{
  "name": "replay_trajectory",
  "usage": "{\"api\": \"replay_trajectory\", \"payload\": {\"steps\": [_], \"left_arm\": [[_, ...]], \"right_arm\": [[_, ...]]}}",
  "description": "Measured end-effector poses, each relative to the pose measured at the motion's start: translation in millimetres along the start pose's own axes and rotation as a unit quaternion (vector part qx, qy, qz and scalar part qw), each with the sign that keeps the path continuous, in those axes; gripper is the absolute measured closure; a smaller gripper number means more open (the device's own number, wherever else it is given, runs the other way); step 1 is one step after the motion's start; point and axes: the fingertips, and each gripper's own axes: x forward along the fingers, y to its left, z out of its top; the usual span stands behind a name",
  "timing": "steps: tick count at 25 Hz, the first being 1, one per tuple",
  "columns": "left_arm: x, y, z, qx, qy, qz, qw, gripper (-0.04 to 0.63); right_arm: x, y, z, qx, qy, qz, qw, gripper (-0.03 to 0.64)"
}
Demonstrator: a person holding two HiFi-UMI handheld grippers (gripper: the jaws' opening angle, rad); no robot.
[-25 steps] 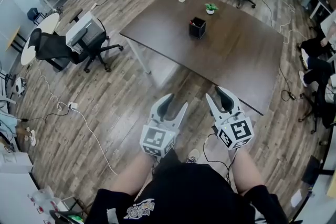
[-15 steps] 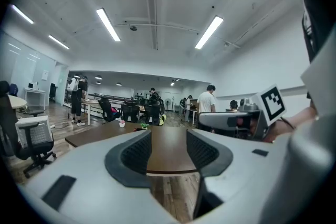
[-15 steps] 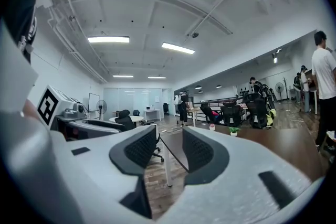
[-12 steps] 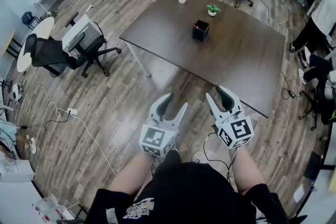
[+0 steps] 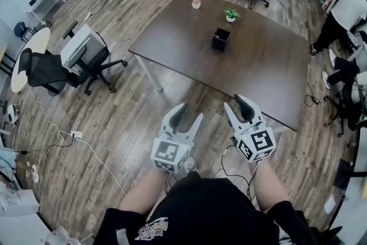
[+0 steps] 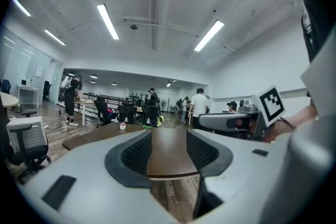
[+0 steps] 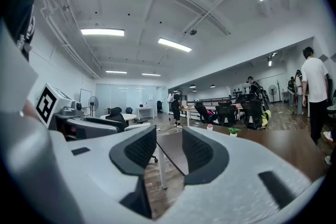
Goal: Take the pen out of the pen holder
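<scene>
A black pen holder (image 5: 221, 40) stands on the far half of a dark brown table (image 5: 258, 74) in the head view. What it holds is too small to make out. Both grippers are held out over the wooden floor, well short of the table's near edge. My left gripper (image 5: 191, 112) is open with nothing between its jaws, and so is my right gripper (image 5: 235, 102). In the left gripper view the open jaws (image 6: 168, 139) frame the table top (image 6: 167, 157). The right gripper view shows its open jaws (image 7: 169, 136) aimed at the table's left corner. Neither gripper view shows the holder.
A small pink pot (image 5: 196, 3) and a green plant (image 5: 230, 14) sit on the table beyond the holder. Office chairs (image 5: 54, 69) stand at the left, more behind the table. A person in a white shirt (image 5: 347, 6) stands at the right. Cables (image 5: 86, 149) lie on the floor.
The table and holder have drawn nearer as I walk toward them. Both grippers keep their place in the head view. The person in white has come into view at the right.
</scene>
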Motion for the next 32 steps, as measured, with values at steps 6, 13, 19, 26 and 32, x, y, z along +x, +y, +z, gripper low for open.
{"api": "replay_trajectory", "payload": {"steps": [6,13,19,26,32], "left_arm": [[3.9,30.7,6.2,-0.004,-0.01,-0.019,0.9998,0.408],[11.6,45.9,9.6,-0.006,-0.012,-0.035,0.9993,0.408],[24.0,51.8,9.4,-0.009,-0.012,-0.041,0.9991,0.408],[49.2,57.8,14.6,-0.007,-0.013,-0.038,0.9992,0.41],[87.8,63.5,18.8,-0.003,-0.013,-0.029,0.9995,0.41]], "right_arm": [[28.0,3.8,2.8,-0.003,-0.002,-0.023,1.0,0.454],[44.3,3.4,8.0,-0.003,0.0,-0.039,0.999,0.454],[56.1,-5.0,10.8,-0.006,-0.003,-0.044,0.999,0.454],[74.1,-30.8,8.8,-0.003,-0.002,-0.042,0.999,0.454],[95.7,-71.0,7.2,0.005,-0.006,-0.038,0.999,0.454]]}}
